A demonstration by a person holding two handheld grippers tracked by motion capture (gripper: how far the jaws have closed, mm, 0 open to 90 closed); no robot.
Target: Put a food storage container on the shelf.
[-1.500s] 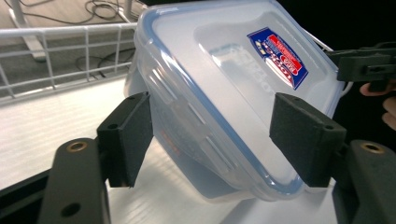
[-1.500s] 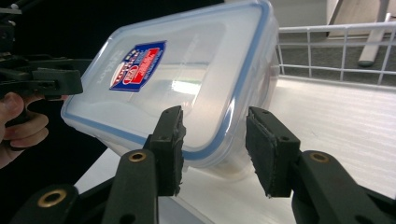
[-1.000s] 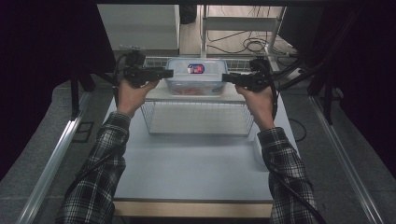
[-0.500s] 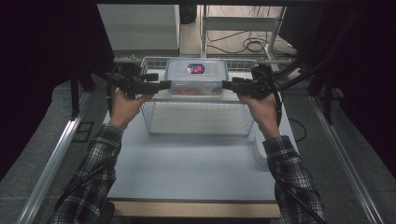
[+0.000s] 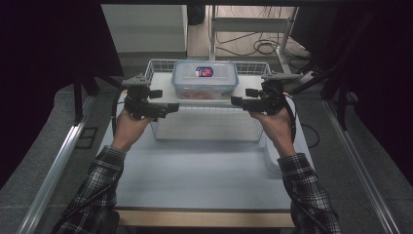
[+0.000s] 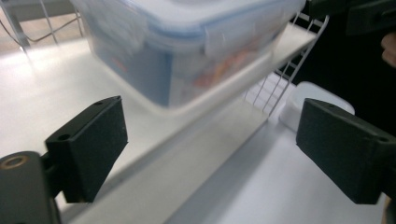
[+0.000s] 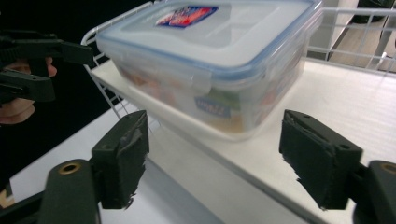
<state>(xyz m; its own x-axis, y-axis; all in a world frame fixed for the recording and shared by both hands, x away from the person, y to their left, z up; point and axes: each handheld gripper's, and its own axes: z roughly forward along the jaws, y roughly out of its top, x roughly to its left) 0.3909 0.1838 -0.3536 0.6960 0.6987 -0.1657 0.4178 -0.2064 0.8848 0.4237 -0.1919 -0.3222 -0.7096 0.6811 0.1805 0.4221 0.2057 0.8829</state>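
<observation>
A clear plastic food box (image 5: pixel 204 80) with a blue-edged lid and a red-and-blue label stands on the white top of a wire shelf (image 5: pixel 204 126). My left gripper (image 5: pixel 171 108) hovers at the shelf's front left corner, apart from the box. My right gripper (image 5: pixel 236 101) hovers at the box's front right, also clear of it. In the left gripper view the box (image 6: pixel 187 42) lies beyond my left gripper (image 6: pixel 215 144). In the right gripper view the box (image 7: pixel 210 51) sits past my right gripper (image 7: pixel 219 156). Both pairs of jaws have just been opening, with nothing between them.
The shelf stands at the back of a white table (image 5: pixel 195 180). A low white tub (image 5: pixel 272 158) rests on the table to the right of the shelf. Metal rails (image 5: pixel 53 165) run along both sides, and cables (image 5: pixel 263 46) lie on the floor behind.
Both grippers have drawn back from the box's sides towards the person and sunk a little. Their jaws stand wider than before. The box has stayed on the shelf.
</observation>
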